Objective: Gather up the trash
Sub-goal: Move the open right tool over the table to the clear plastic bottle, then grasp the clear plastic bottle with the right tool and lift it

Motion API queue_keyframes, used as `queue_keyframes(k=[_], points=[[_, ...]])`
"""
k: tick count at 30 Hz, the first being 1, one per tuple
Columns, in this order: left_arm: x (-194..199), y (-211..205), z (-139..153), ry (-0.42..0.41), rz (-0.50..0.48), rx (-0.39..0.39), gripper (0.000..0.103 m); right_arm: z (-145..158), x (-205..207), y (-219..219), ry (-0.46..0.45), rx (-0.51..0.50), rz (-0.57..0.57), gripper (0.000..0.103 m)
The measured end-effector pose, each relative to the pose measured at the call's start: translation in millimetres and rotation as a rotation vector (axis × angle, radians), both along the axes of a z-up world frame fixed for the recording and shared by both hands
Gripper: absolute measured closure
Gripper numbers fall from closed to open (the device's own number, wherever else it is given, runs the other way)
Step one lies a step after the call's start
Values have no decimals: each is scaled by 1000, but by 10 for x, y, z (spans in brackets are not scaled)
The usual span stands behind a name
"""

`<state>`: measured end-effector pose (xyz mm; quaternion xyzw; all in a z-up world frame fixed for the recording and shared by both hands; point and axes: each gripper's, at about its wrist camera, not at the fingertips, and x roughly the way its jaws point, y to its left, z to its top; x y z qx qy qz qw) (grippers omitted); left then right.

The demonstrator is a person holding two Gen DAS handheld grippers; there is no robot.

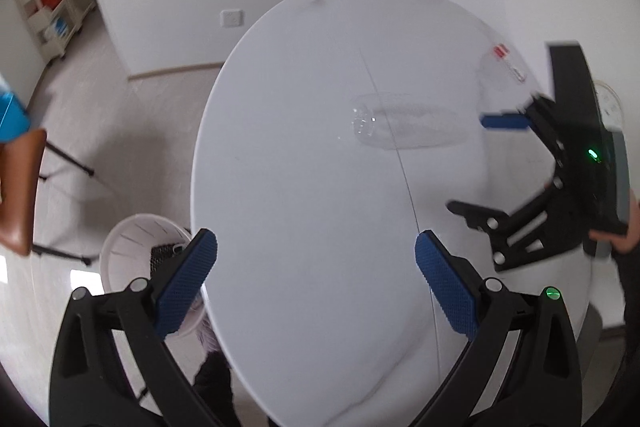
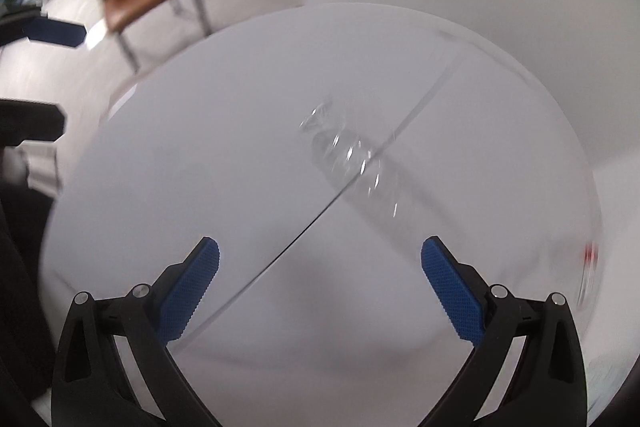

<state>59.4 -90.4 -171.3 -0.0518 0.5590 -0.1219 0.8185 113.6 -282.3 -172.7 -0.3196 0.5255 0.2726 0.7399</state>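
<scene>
- The left tongs are spread wide and empty above the near part of the white round counter.
- The right tongs are likewise spread apart, pinching nothing, over the same counter.
- A clear plastic bottle lies on its side near the counter's middle, across a thin seam line.
- A second small clear bottle with a red label lies near the counter's far right edge.
- A white slotted waste basket stands on the floor just beside the counter's left edge; something dark and mesh-like shows inside, too hidden to tell further.
</scene>
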Motion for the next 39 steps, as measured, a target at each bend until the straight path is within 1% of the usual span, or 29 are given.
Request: queue_keyframes(k=[1,4,6,10,12,13,14,15,18,22,24,26,27,31,36,37,39], points=[[29,-25,-30,7,18,3,8,-76,121,68,4,-24,68,3],[93,-48,-103,18,66,19,8,-253,347,199,10,-59,171,3],[146,-67,-157,31,87,30,8,-370,475,295,33,-64,215,3],[217,-99,-247,51,97,45,8,-564,561,415,82,-75,263,3],[236,-108,-264,57,95,51,8,-672,559,417,101,-84,274,11],[239,-107,-278,60,95,49,8,-694,560,422,105,-90,275,17],[242,-99,-280,62,97,49,8,-710,554,429,114,-94,272,30],[249,-85,-278,65,100,48,8,-718,541,425,130,-87,258,36],[251,-60,-252,61,111,40,8,-659,513,406,145,-41,199,37],[206,44,-162,32,129,44,8,-518,435,438,127,-8,104,37],[151,129,-106,21,133,43,8,-394,367,426,122,52,36,37],[100,222,-65,23,127,45,8,-209,257,407,115,138,-55,37],[69,275,-44,20,119,44,8,-91,144,440,109,202,-116,37],[-140,567,103,-8,79,68,8,214,-327,679,66,367,-241,37],[-446,1044,303,-68,21,176,8,512,-934,1104,47,624,-412,37],[-484,1135,328,-72,16,191,8,592,-869,1112,42,653,-438,37],[-575,1321,381,-81,11,217,8,658,-1024,1282,37,737,-499,37]])
